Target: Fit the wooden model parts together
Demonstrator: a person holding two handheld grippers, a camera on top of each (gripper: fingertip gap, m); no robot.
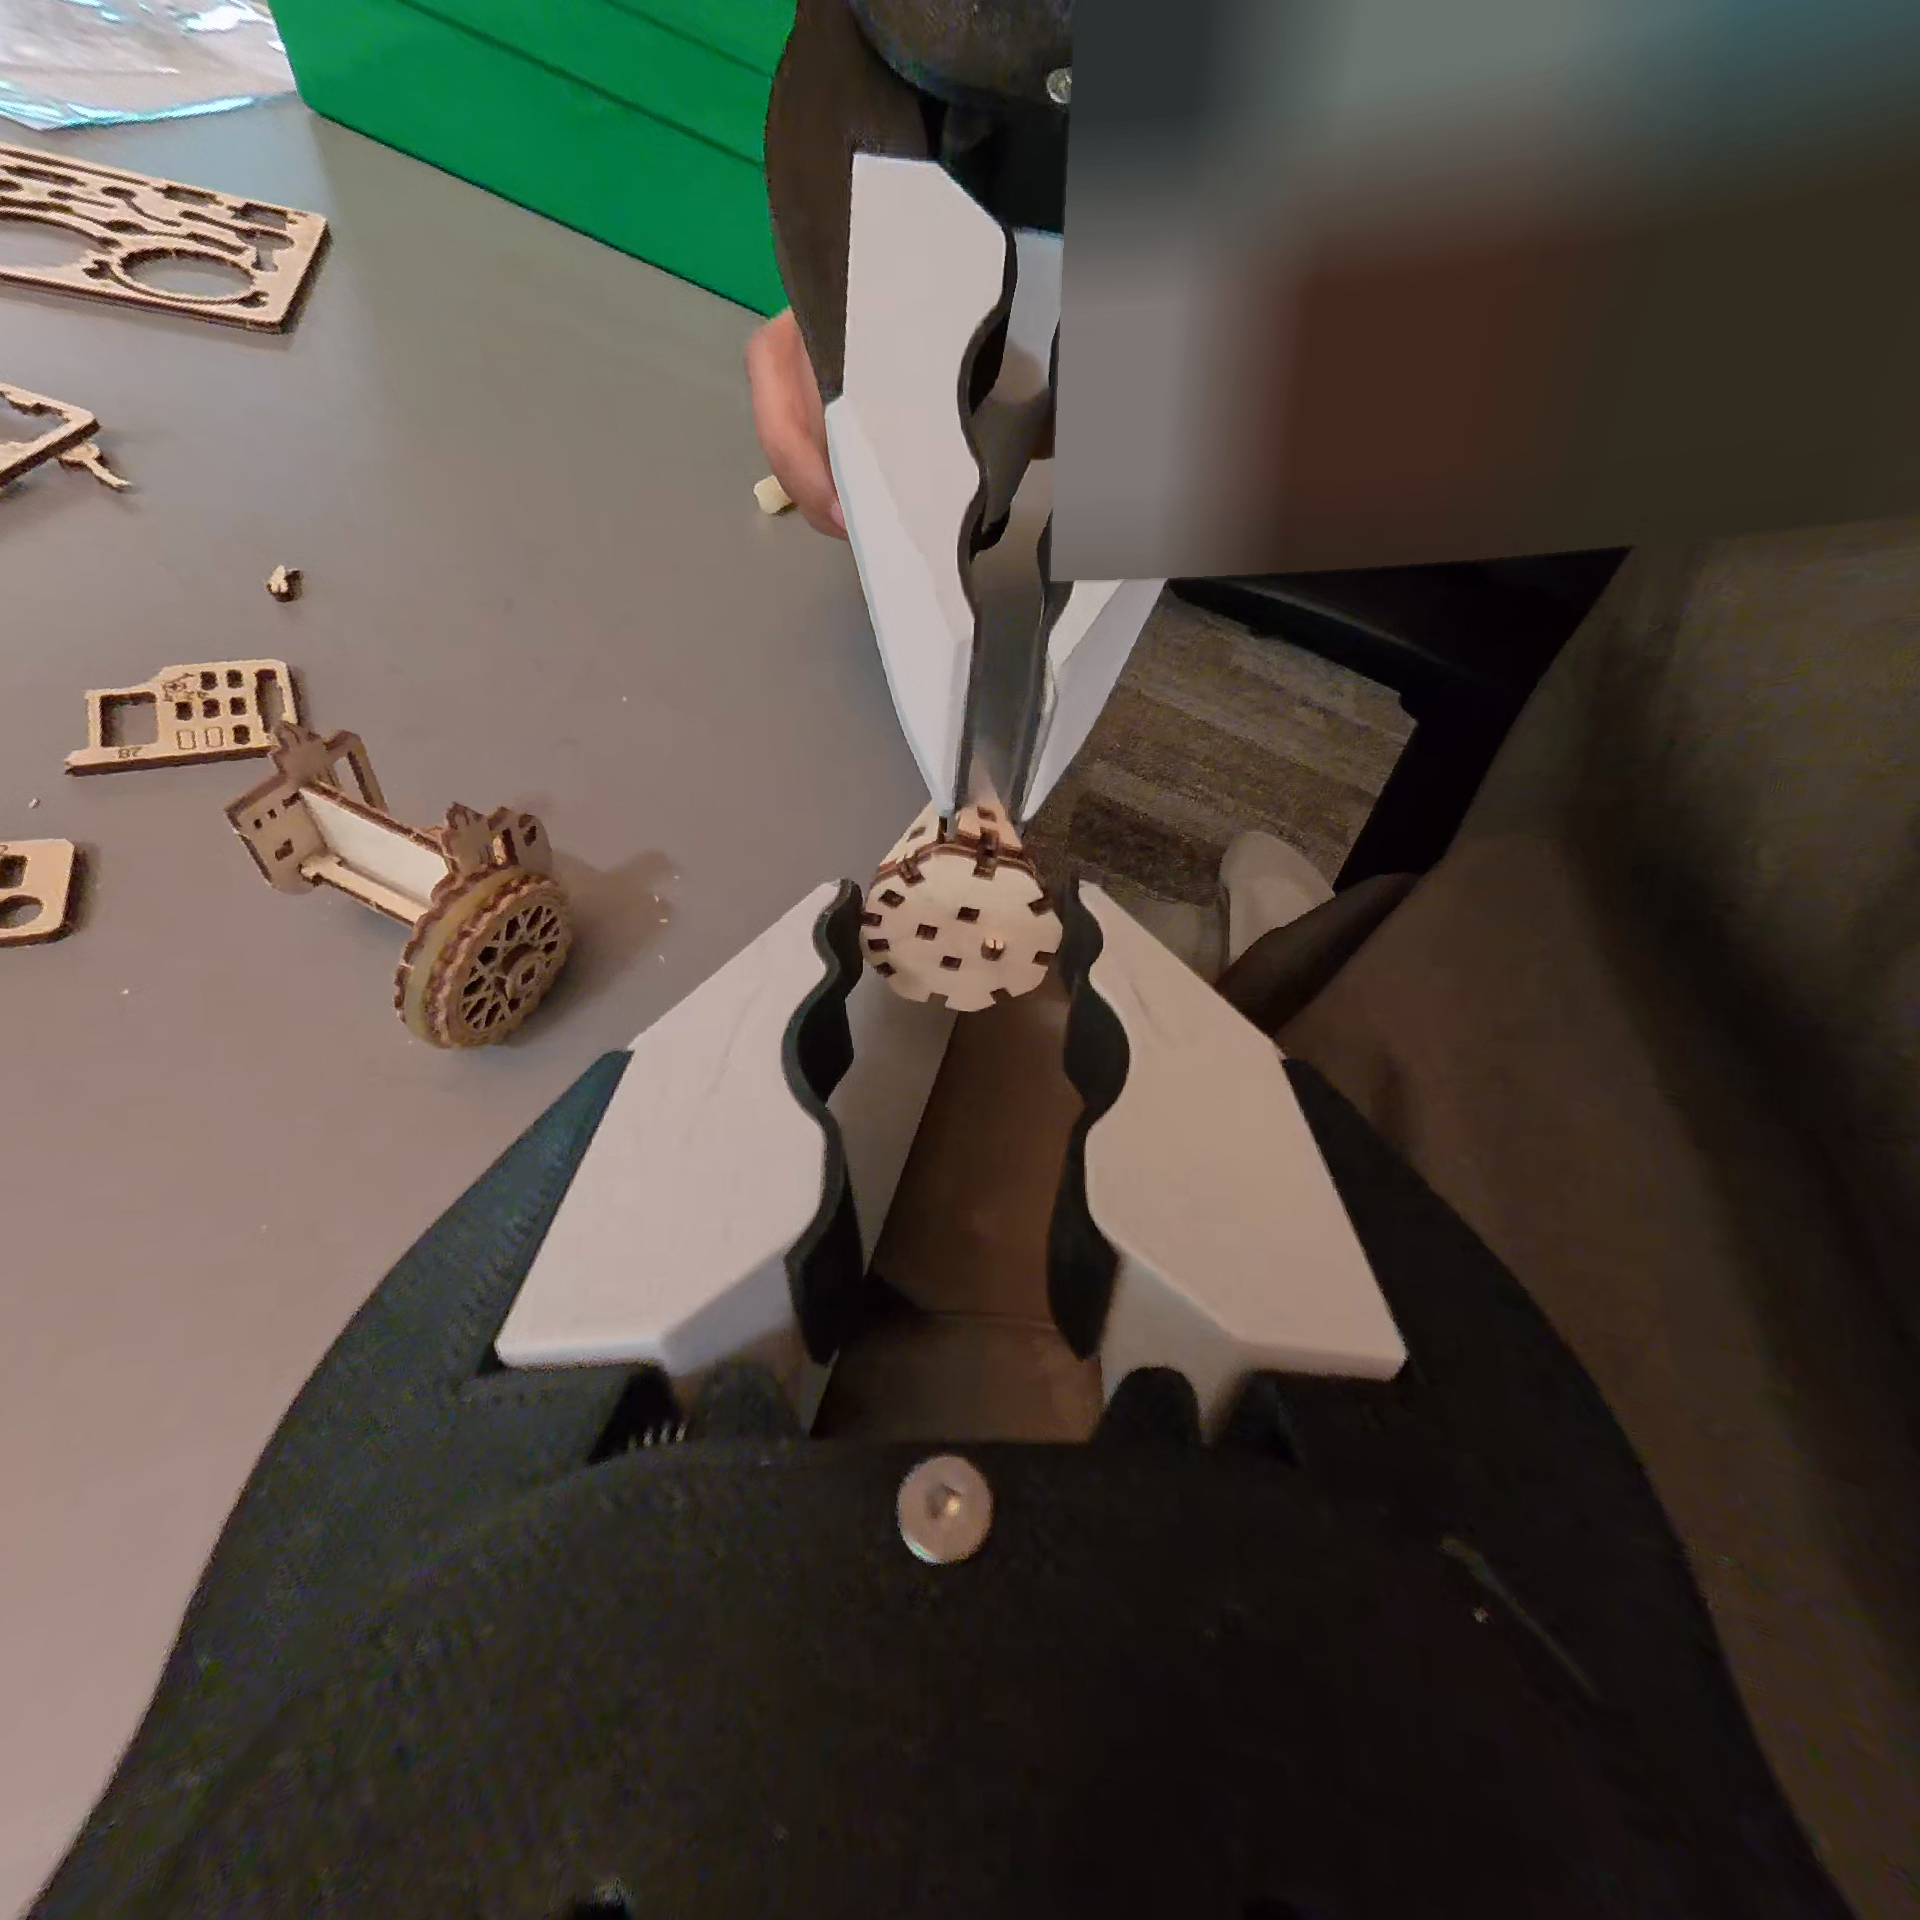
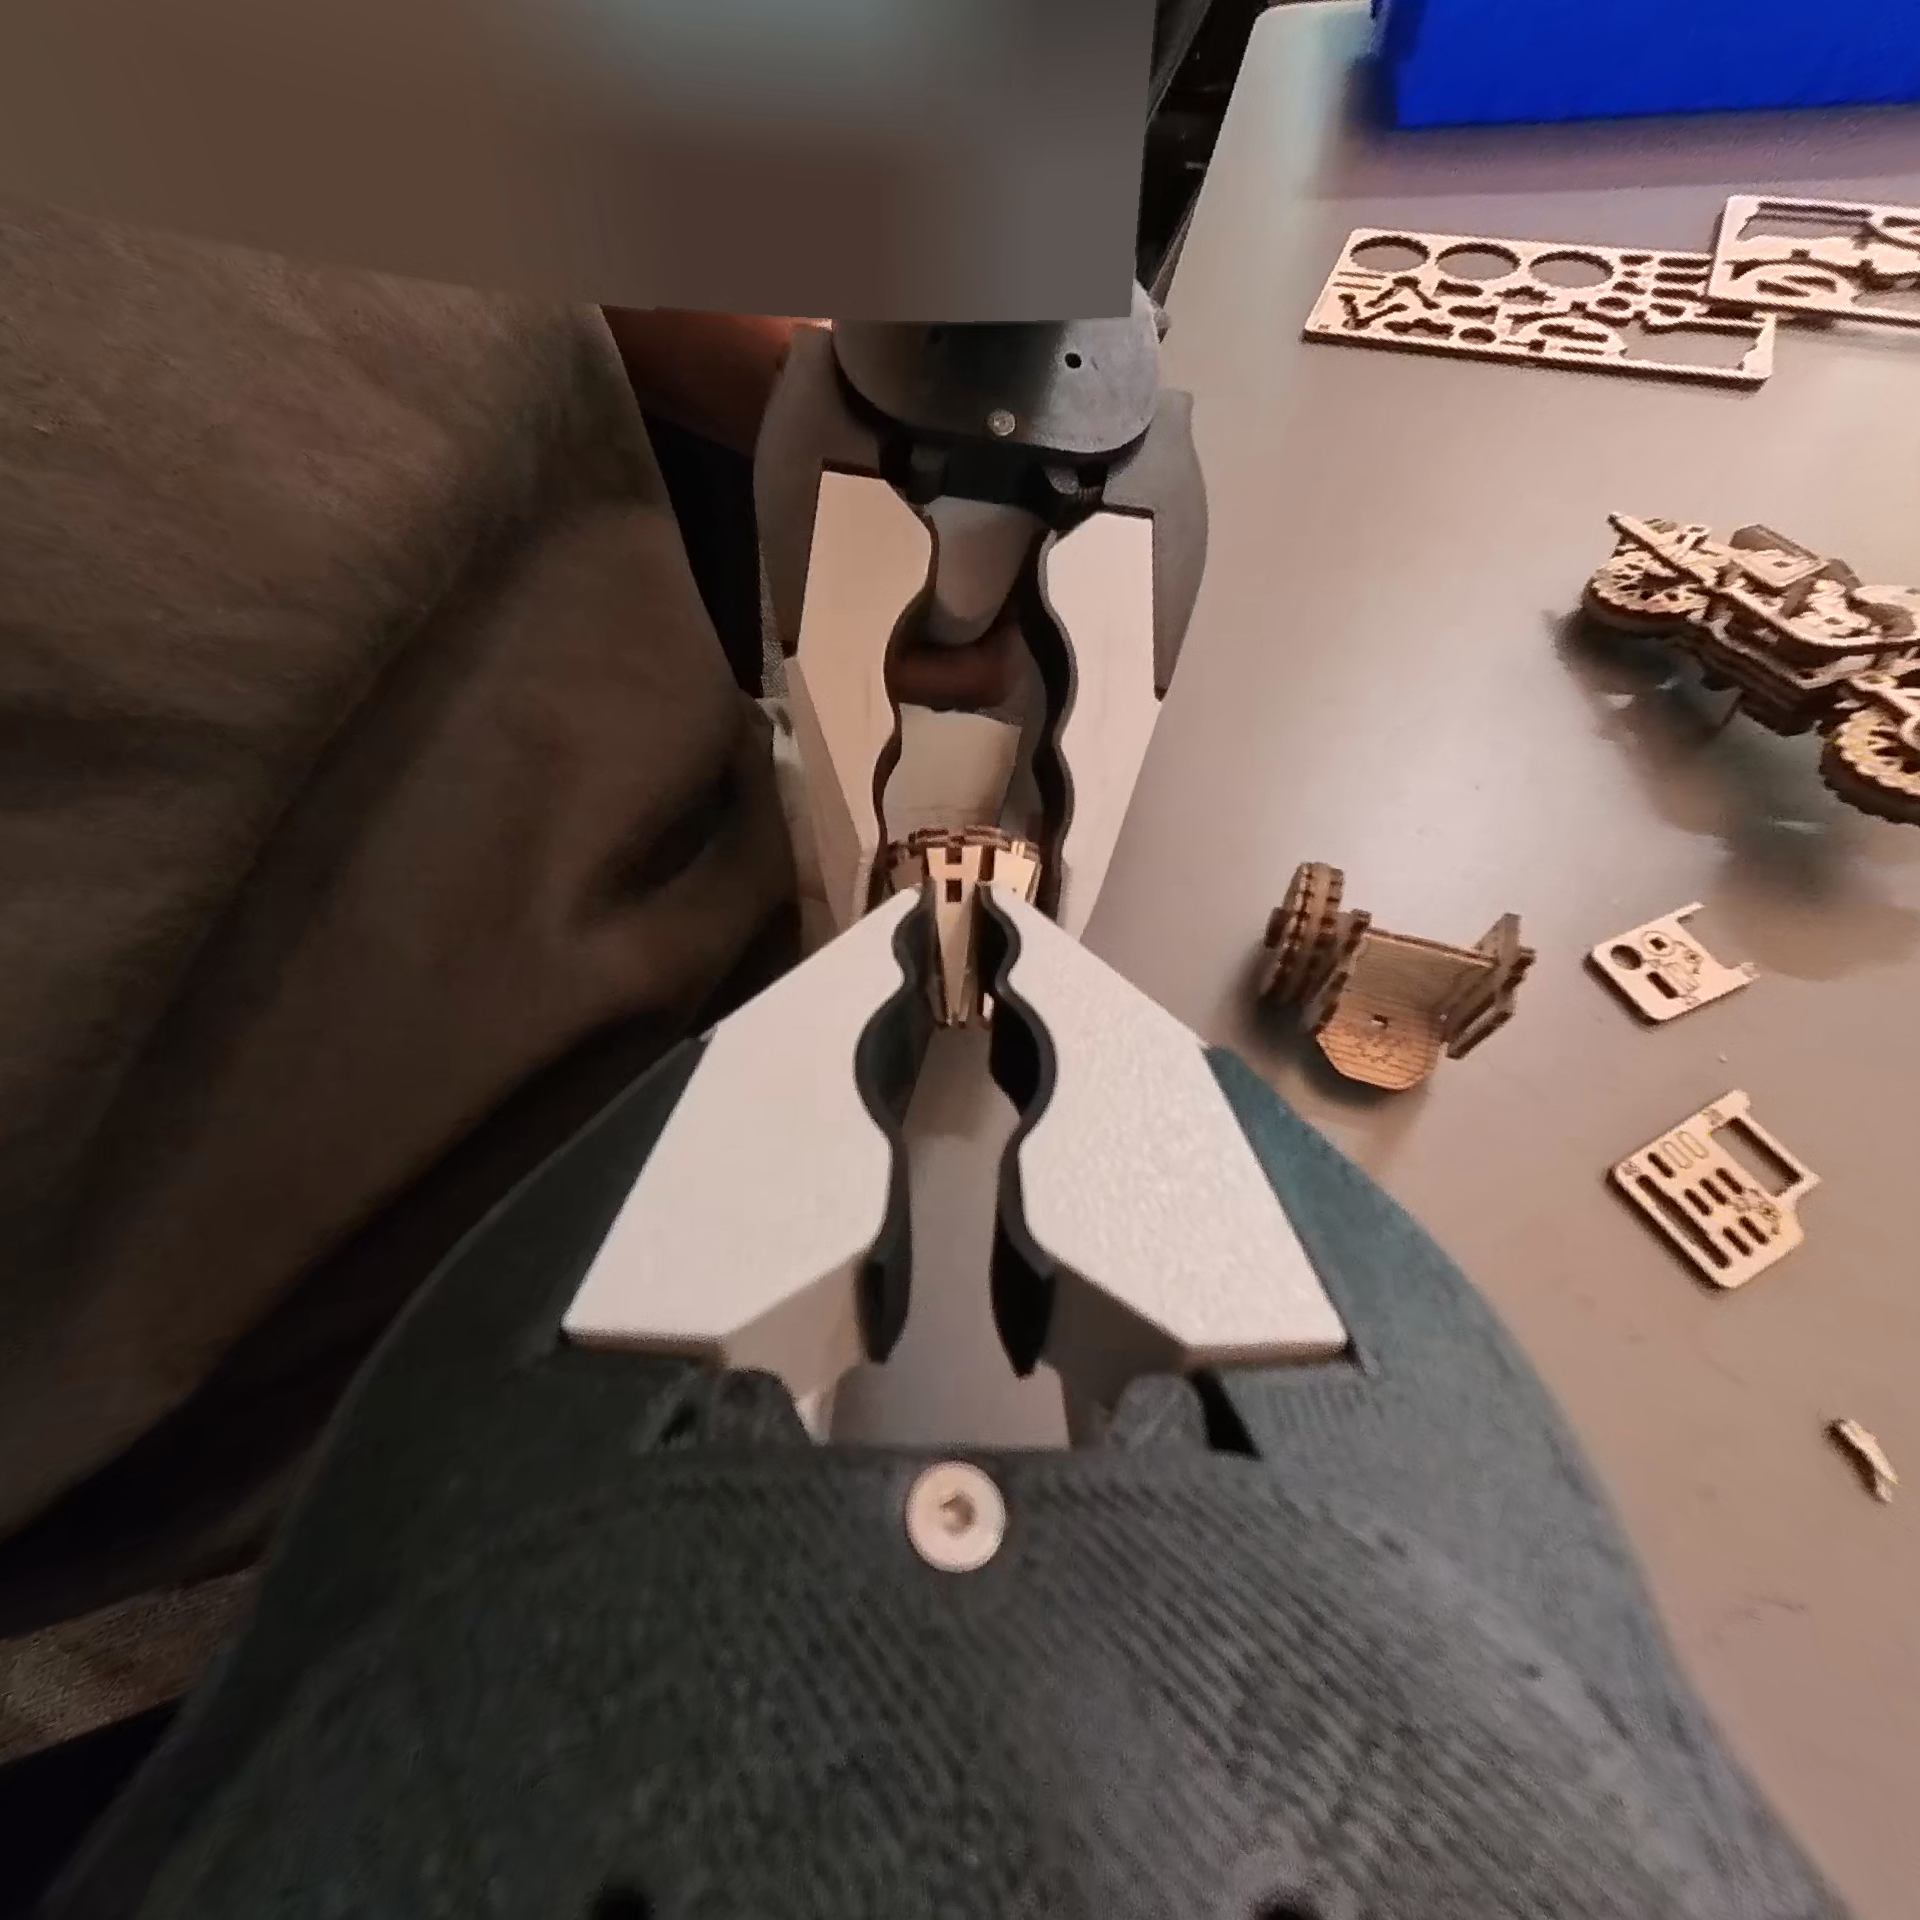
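My left gripper (image 1: 961,914) is shut on a round wooden drum (image 1: 956,940) with small square slots, held off the table's edge above a person's lap. My right gripper (image 2: 961,914) is shut on a thin slotted wooden piece (image 2: 956,956) and holds its far end against the drum's rim (image 2: 961,857). In the left wrist view the right gripper (image 1: 982,816) comes in from above, its tips on the drum's top edge. In the right wrist view the left gripper (image 2: 966,873) faces me with the drum between its fingers.
On the grey table (image 1: 520,520) lie a wheel-and-frame subassembly (image 1: 416,883), also in the right wrist view (image 2: 1382,987), flat cut pieces (image 2: 1714,1205), punched-out sheets (image 1: 156,239), a built wooden motorcycle (image 2: 1766,644), a green box (image 1: 582,125) and a blue box (image 2: 1662,62). Both grippers' tips are close together, under 4 cm apart. From either gripper's tips it is about 20 cm to the built wooden motorcycle (image 2: 1766,644).
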